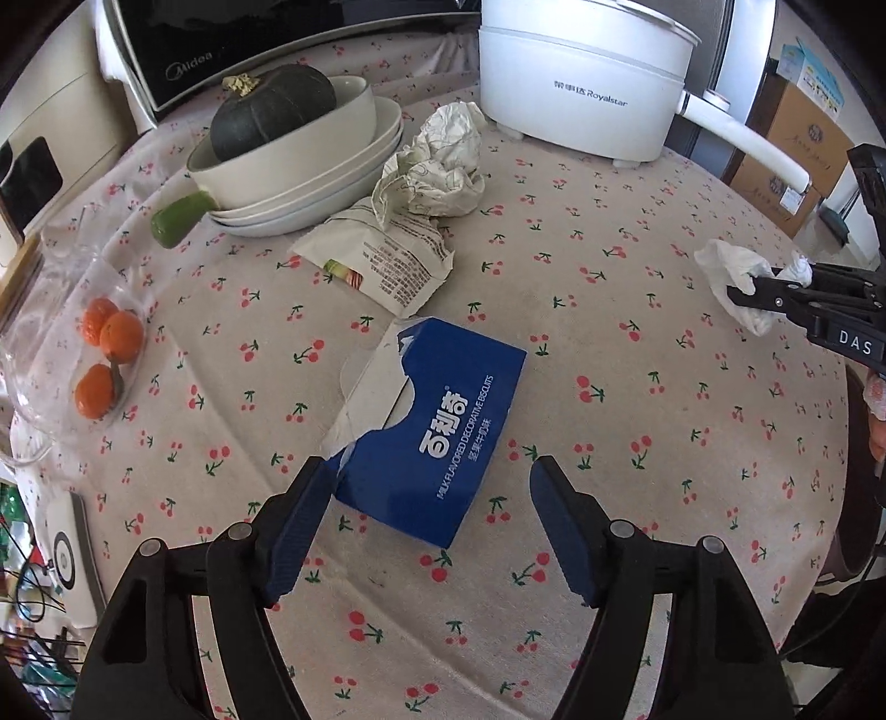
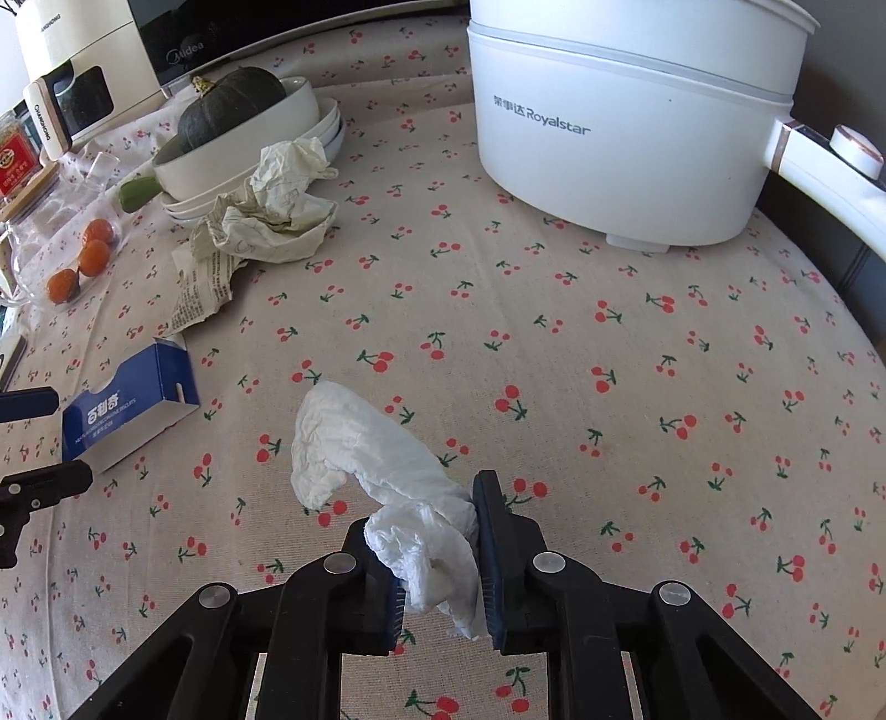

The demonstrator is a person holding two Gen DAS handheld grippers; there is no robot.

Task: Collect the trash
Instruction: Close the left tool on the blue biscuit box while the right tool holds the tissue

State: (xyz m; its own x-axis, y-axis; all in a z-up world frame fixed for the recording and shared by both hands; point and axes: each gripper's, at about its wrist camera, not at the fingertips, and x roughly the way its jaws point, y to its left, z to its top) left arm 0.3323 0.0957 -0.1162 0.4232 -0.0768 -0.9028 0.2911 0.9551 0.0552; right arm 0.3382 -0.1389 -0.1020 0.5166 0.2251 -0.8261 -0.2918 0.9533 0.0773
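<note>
A torn blue biscuit box (image 1: 437, 437) lies on the cherry-print tablecloth, its near end between the tips of my open left gripper (image 1: 426, 487). It also shows at the left of the right wrist view (image 2: 130, 412). My right gripper (image 2: 429, 526) is shut on a crumpled white tissue (image 2: 376, 459) held just above the cloth; in the left wrist view the tissue (image 1: 736, 277) and that gripper (image 1: 775, 288) are at the far right. Crumpled paper (image 1: 443, 160) and a printed wrapper (image 1: 387, 260) lie beyond the box, also visible in the right wrist view (image 2: 277, 210).
A white Royalstar electric pot (image 1: 581, 72) stands at the back with its handle pointing right. Stacked bowls holding a dark squash (image 1: 271, 111) sit back left. A bag of small oranges (image 1: 105, 360) lies at the left edge. A Midea appliance (image 1: 183, 50) is behind.
</note>
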